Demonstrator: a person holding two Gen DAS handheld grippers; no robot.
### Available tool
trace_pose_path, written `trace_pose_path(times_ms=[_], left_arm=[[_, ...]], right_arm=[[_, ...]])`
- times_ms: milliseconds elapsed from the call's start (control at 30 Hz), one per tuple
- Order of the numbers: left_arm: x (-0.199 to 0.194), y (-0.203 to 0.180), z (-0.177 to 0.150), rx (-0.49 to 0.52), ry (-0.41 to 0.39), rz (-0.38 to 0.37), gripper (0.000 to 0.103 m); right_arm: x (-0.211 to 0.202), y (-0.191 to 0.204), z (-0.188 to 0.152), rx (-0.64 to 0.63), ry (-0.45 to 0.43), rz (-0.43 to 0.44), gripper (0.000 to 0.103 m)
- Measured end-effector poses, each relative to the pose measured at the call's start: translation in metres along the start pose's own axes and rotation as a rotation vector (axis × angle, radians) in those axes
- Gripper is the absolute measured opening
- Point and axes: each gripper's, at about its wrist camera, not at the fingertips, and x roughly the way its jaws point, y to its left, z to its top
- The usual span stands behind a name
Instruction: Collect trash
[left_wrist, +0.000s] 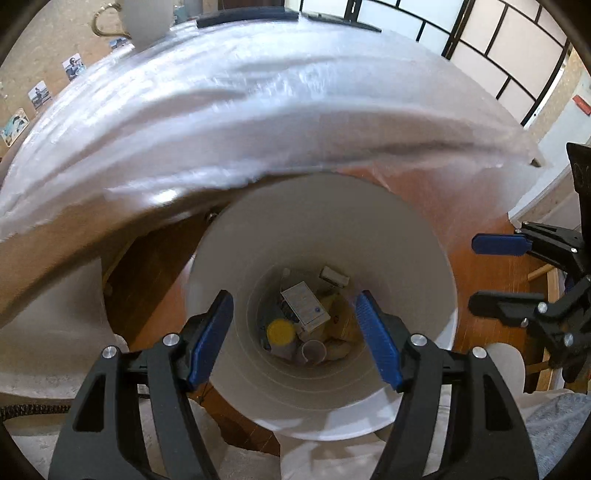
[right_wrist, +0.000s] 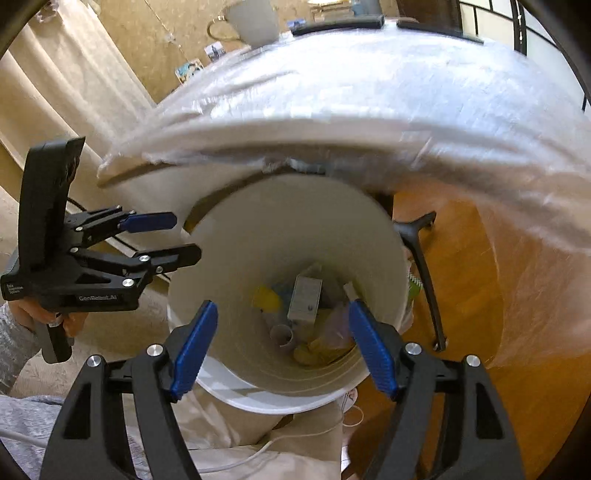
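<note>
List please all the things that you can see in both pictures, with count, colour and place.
bin: one, white, on the floor below both grippers
trash: several pieces, among them a grey box, a yellow lid and a paper cup, at the bin's bottom
table: one, under a white cover, behind the bin
mug: one, white with a gold handle, on the table
photos: several, on the wall at the left
floor: orange-brown wood
left gripper: black with blue pads, open over the bin
right gripper: same colours, open over the bin
</note>
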Motion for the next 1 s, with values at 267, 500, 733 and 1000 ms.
trace_pose_path(times_ms=[267,500,733,1000], left_arm=[[-0.124,0.016,0.063,-0.025,-0.333,0.048,0.091],[-0.119,0.087,0.158,-0.167,-0.436,0.183,0.091],[-0.031,0.143,0.215,-0.254,-0.311,0.26,0.091],[0.023,0.175,0.22,-0.339,-0.214,0.242,0.091]], right_arm=[[-0.114,-0.026,0.061,0.013,-0.29,-0.05,0.089],[-0.139,-0.11,0.153,0.084,-0.42,-0.326,0.089],[-0.079,-0.185,0.212,0.224,-0.328,-0.389,0.089],[-0.03,-0.223,0.225,0.292,-0.235,-0.48,0.09]])
